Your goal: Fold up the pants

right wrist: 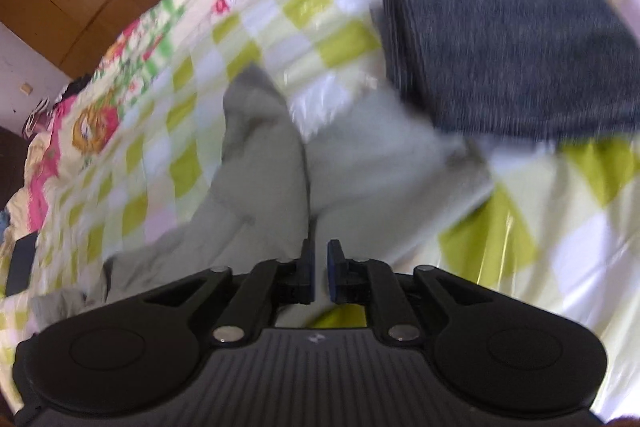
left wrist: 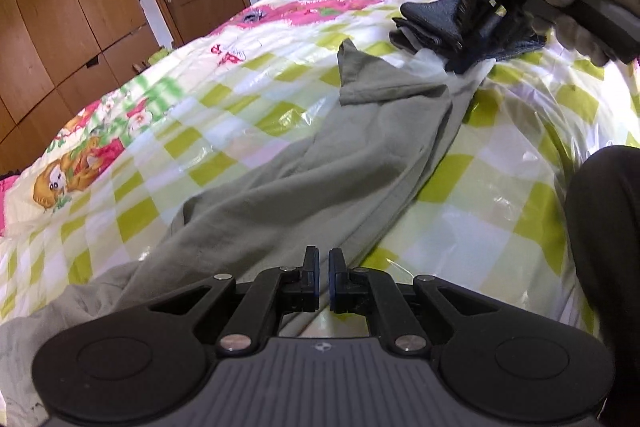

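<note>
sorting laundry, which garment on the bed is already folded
The dark grey garment, a neat square stack at the far side. The olive pants lie spread out and rumpled.

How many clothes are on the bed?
2. The grey-green pants lie spread out down the middle of the bed. The dark folded garment sits at their far end, by their right corner. More could be hidden outside the pictures.

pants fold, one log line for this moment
olive pants: unfolded on bed | left claw: shut, empty | right claw: empty | dark folded garment: beside
</note>
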`<state>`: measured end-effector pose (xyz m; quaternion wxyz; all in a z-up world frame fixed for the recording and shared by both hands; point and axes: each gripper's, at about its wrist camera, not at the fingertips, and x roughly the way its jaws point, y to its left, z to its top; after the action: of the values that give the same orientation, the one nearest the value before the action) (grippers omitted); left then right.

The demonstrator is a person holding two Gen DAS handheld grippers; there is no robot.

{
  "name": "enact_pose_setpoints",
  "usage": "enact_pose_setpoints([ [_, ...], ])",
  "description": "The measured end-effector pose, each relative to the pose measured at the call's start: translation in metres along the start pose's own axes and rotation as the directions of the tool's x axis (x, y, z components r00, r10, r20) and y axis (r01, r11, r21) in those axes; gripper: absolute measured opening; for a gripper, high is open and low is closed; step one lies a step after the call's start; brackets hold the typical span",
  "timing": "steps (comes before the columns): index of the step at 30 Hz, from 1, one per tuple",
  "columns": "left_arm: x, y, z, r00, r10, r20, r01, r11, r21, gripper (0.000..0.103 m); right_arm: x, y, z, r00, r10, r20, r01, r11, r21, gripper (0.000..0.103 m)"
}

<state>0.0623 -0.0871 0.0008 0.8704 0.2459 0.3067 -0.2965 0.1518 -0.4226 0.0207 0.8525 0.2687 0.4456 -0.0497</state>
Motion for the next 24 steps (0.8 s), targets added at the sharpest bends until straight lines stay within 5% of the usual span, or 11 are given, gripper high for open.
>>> enact_pose_setpoints([
  [4, 0.01, -0.002, 0.012, 1.0, 0.001, 0.012, 0.0, 0.999, -0.04, 0.021, 0.008, 0.045, 0.002, 0.999, -0.013, 0.047, 0.024, 0.97, -0.243, 0.027],
  [7, 0.015, -0.006, 0.023, 0.999, 0.027, 0.04, -0.024, 0.997, -0.071, 0.021, 0.03, 0.097, -0.017, 0.99, -0.099, 0.105, 0.141, 0.819, -0.556, 0.041],
  [10, 0.015, -0.011, 0.024, 0.998, 0.043, 0.039, -0.04, 0.996, -0.074, 0.026, 0.062, 0.123, -0.034, 0.972, -0.181, 0.153, 0.235, 0.647, -0.726, 0.046],
  [12, 0.015, -0.014, 0.019, 0.999, 0.033, 0.013, -0.032, 0.997, -0.072, 0.027, 0.084, 0.126, -0.033, 0.966, -0.216, 0.141, 0.246, 0.611, -0.752, 0.046],
  [13, 0.016, -0.014, 0.017, 0.999, 0.036, 0.001, -0.036, 0.997, -0.068, 0.027, 0.091, 0.121, -0.031, 0.966, -0.223, 0.129, 0.242, 0.614, -0.752, 0.044],
  [14, 0.017, -0.015, 0.015, 0.999, 0.042, -0.01, -0.042, 0.997, -0.065, 0.027, 0.095, 0.115, -0.027, 0.965, -0.229, 0.128, 0.246, 0.622, -0.743, 0.03],
  [16, 0.015, -0.014, 0.012, 0.999, 0.052, -0.018, -0.053, 0.996, -0.071, 0.027, 0.088, 0.098, -0.012, 0.968, -0.223, 0.112, 0.24, 0.708, -0.664, 0.002],
  [21, 0.015, -0.008, 0.01, 0.998, 0.055, -0.009, -0.055, 0.99, -0.128, 0.028, 0.015, 0.025, 0.013, 0.982, -0.117, 0.148, 0.161, 0.931, -0.327, 0.003],
  [24, 0.017, -0.007, 0.01, 0.998, 0.057, -0.004, -0.057, 0.985, -0.162, 0.028, -0.019, -0.037, 0.012, 0.985, -0.05, 0.164, 0.062, 0.996, -0.068, 0.002],
])
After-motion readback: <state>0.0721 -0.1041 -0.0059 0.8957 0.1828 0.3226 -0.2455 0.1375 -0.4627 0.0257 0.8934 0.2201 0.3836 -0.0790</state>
